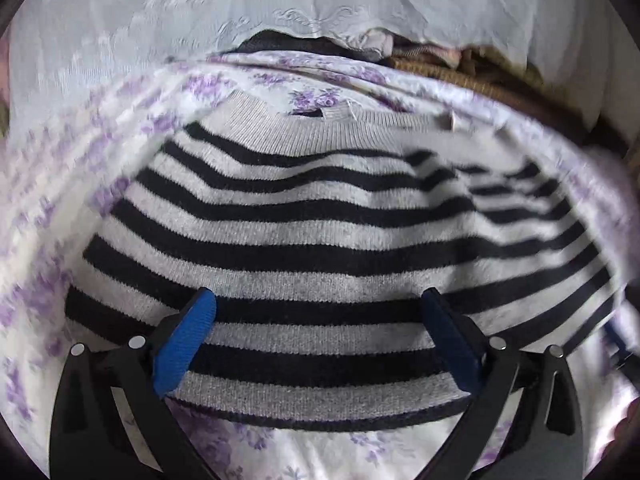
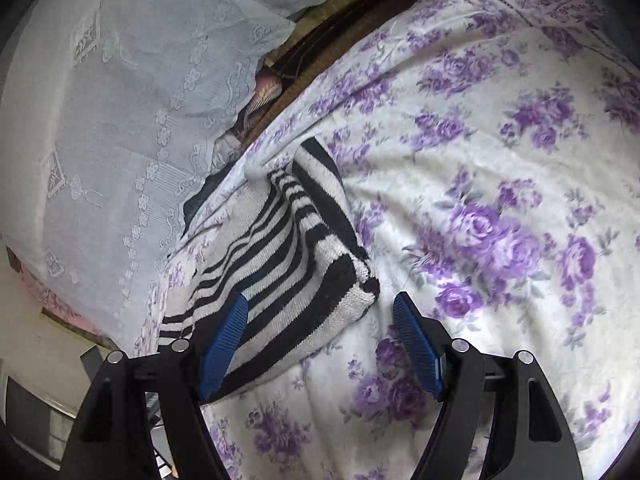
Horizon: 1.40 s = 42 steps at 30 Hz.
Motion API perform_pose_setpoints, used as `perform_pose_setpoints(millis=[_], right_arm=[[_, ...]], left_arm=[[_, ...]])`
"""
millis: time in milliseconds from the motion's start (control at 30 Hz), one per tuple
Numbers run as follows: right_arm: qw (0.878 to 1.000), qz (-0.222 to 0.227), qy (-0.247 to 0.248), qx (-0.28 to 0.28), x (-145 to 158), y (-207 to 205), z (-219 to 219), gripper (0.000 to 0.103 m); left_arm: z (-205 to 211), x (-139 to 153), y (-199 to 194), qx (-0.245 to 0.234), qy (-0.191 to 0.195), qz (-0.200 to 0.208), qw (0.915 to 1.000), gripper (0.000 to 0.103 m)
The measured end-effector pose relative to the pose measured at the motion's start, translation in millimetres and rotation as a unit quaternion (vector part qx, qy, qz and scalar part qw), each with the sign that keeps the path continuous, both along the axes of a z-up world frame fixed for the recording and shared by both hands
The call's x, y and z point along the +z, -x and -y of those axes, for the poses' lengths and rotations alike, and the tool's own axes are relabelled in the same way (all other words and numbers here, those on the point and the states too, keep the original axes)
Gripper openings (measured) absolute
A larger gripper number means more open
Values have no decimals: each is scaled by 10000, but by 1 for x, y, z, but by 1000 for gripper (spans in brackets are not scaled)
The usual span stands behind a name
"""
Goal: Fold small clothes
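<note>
A small black-and-grey striped knit sweater [image 1: 312,236] lies on a white bedsheet with purple flowers [image 1: 52,216]. Its grey ribbed neck edge points away from me. My left gripper [image 1: 318,300] is open, its blue pads [image 1: 188,340] spread over the sweater's near hem, holding nothing. In the right wrist view the sweater [image 2: 296,248] lies folded in layers. My right gripper [image 2: 320,308] is open just above the sweater's near corner, its left pad [image 2: 224,344] over the knit and its right pad over the sheet [image 2: 500,184].
A white lace cloth [image 1: 320,8] covers something behind the bed; it shows at the left of the right wrist view [image 2: 120,120]. A dark wooden edge [image 2: 320,52] and bundled fabrics [image 1: 440,56] lie between cloth and bed. The bed's left edge drops to a floor [image 2: 36,344].
</note>
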State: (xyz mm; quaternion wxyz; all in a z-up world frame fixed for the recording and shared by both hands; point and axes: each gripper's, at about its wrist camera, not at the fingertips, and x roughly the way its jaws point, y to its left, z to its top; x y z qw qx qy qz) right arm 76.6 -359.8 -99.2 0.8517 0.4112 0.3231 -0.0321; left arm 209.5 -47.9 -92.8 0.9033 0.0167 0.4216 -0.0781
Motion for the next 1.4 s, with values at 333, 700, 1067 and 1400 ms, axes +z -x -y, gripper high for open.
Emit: perform_pose_setpoints(millis=[333,700,1067,1400], right_arm=[[9986,-277,-151,-424,-3,-57,5,76],[9985,-3,338,-432,-5,-62,-1,63],[9960,346,811,123,0,-75,-19,100],[9987,69,463,-194,-11,-64,-2,38]], left_arm=[[-4,-1,-2,23,15,38,10000,99],[-11,14,-12,94,605,75,9981,99],[19,-5,-27,59,-66,40,10000,99],[17,-5,-28,57,-26,51,10000,99]])
